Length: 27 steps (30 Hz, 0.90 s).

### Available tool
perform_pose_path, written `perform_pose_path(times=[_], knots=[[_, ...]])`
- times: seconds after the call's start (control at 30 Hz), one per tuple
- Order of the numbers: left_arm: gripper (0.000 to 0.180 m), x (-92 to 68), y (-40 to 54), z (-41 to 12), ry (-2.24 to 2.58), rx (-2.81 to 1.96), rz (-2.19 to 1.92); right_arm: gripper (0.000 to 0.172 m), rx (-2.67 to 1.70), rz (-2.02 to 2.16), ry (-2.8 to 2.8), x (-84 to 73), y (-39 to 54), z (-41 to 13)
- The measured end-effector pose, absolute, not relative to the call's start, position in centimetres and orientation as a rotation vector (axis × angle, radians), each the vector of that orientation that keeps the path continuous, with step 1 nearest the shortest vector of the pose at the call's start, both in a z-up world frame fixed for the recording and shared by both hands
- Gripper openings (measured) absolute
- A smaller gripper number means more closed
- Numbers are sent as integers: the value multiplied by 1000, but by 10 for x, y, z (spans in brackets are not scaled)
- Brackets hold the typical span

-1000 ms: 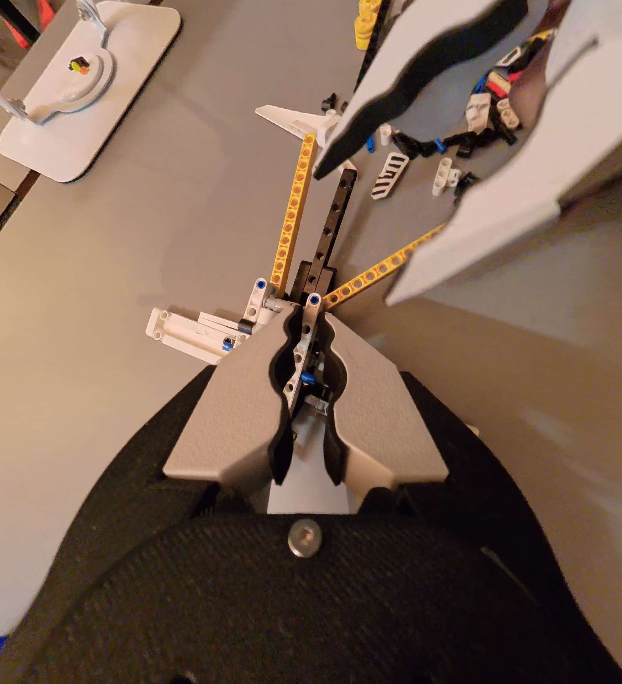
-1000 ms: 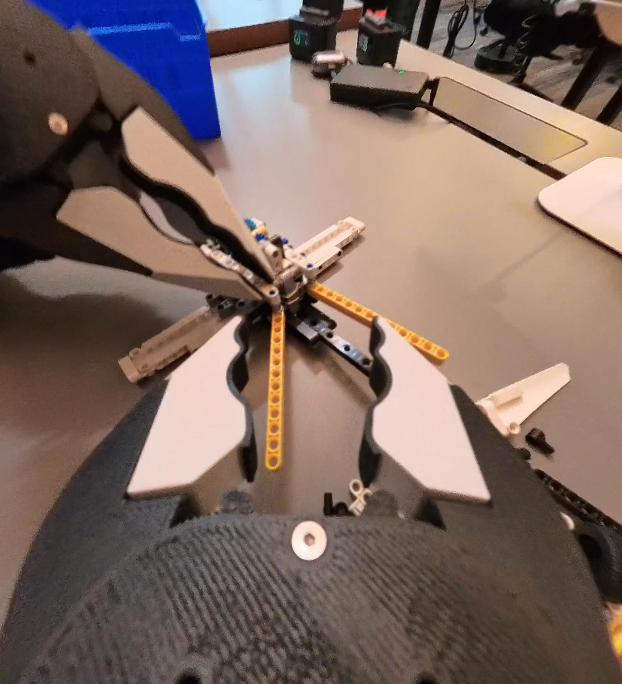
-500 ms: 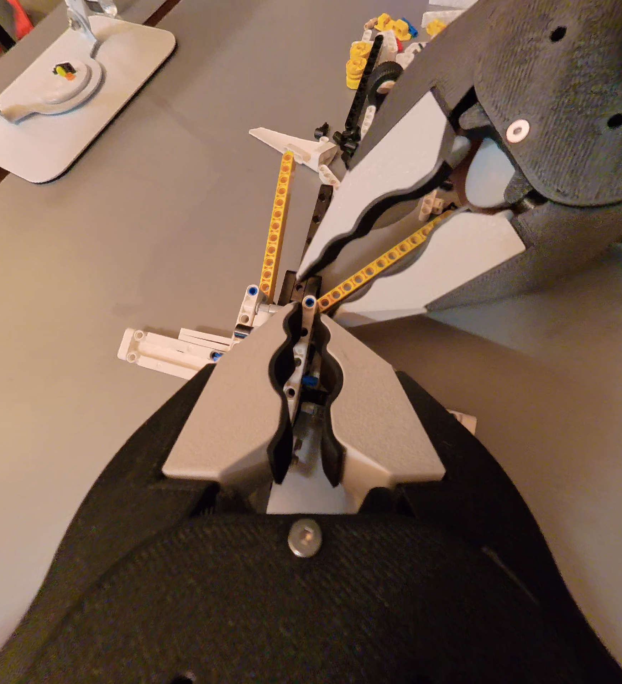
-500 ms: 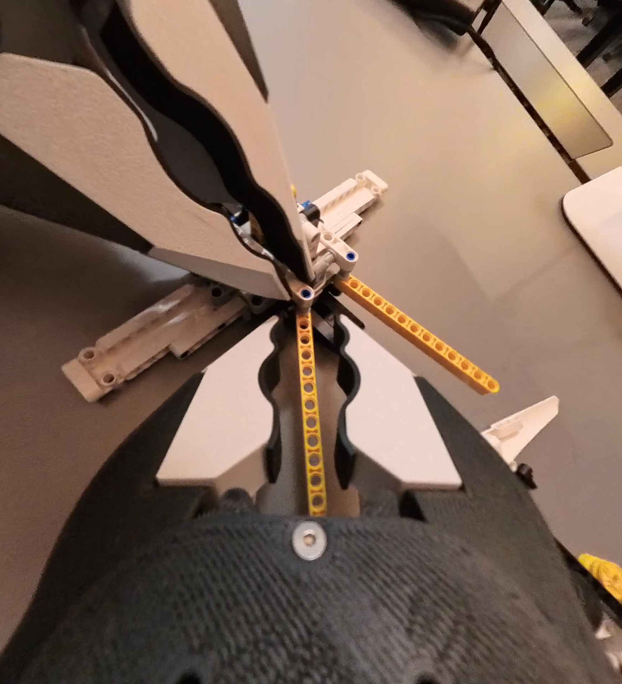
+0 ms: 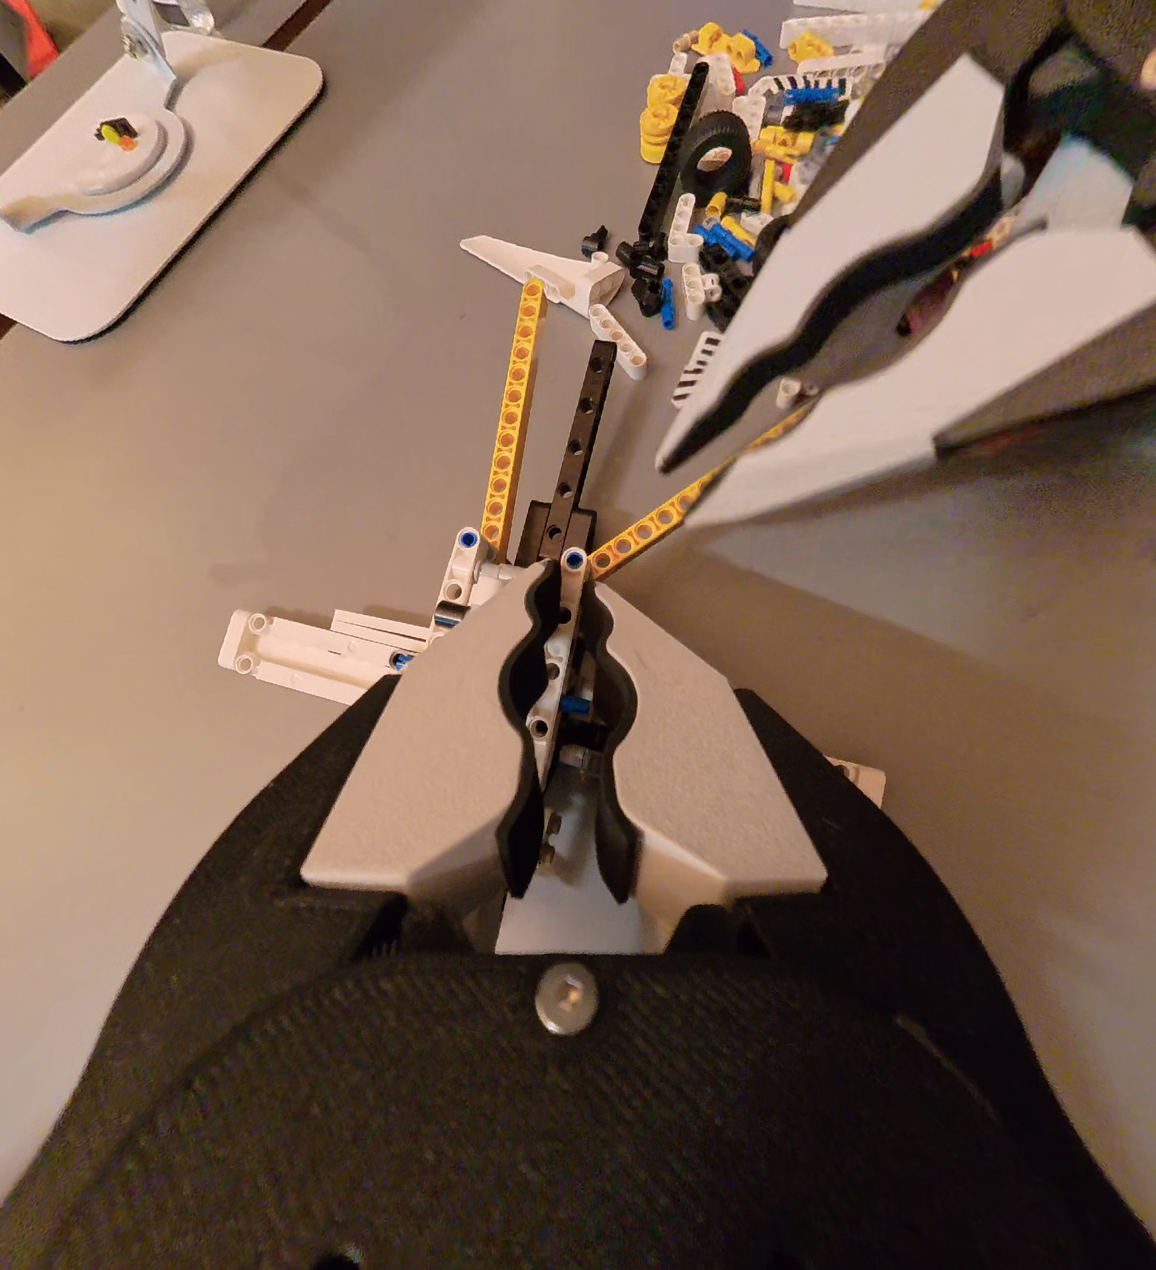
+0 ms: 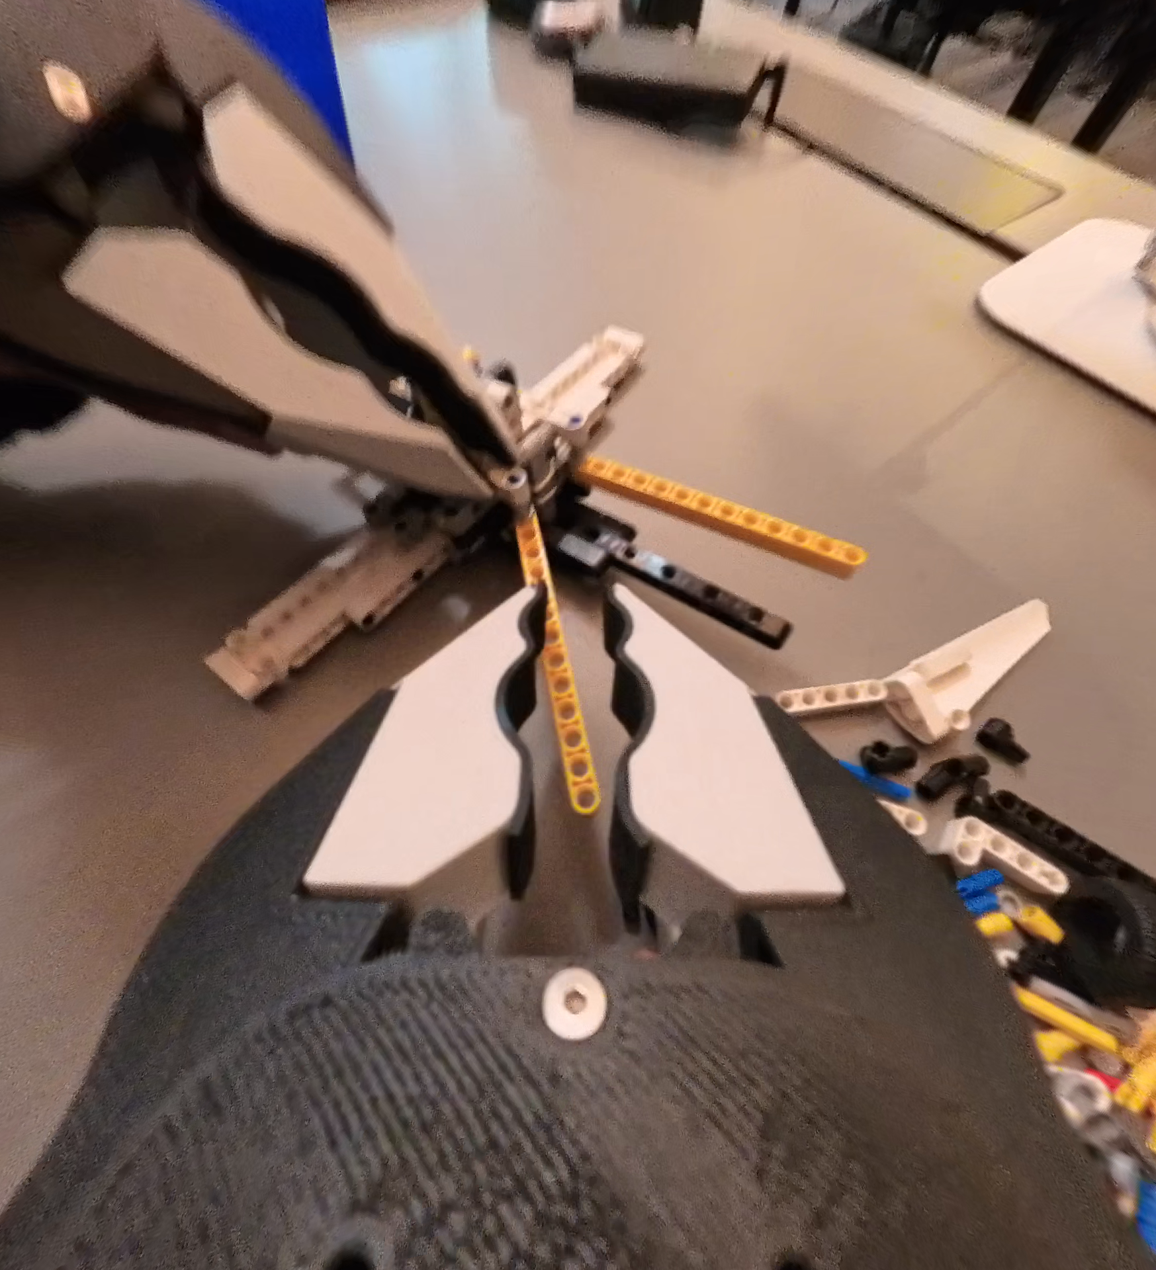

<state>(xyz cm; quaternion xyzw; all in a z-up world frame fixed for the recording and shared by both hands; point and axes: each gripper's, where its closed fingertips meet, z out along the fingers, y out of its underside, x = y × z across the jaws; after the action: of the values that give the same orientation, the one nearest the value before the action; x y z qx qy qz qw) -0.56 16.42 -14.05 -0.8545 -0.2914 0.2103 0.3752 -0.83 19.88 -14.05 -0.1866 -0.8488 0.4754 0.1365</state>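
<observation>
Clearly the left gripper [image 5: 564, 570] has its fingers closed tight on a white holed beam [image 5: 556, 660] of the brick model [image 5: 327, 646] (white panels, two yellow beams and a black beam fanning out), which rests on the grey bench [image 5: 217, 447]. The right gripper [image 6: 571, 608] straddles the nearer yellow beam [image 6: 561, 680] with its fingers narrowly apart: the beam lies against the left finger [image 6: 451, 742], with a clear gap to the other. Loose pieces [image 6: 1015, 859] lie to its right.
</observation>
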Motion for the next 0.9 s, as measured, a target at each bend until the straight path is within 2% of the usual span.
perform_pose_path(times=[0.03,0.13,0.33,0.43,0.9], knots=[[5,-6,164,-141,-748,-2189,537,13,-502,1320,-2497,-4,194,-146],[5,-5,164,-141,-752,-2190,532,30,-443,1264,-2520,-1,180,-147],[5,-5,164,-141,-750,-2188,532,20,-283,1068,-2590,-8,164,-151],[5,-5,164,-141,-746,-2187,532,6,-224,998,-2625,-12,159,-157],[4,-5,164,-140,-731,-2175,543,5,-230,837,-2832,-9,160,-161]])
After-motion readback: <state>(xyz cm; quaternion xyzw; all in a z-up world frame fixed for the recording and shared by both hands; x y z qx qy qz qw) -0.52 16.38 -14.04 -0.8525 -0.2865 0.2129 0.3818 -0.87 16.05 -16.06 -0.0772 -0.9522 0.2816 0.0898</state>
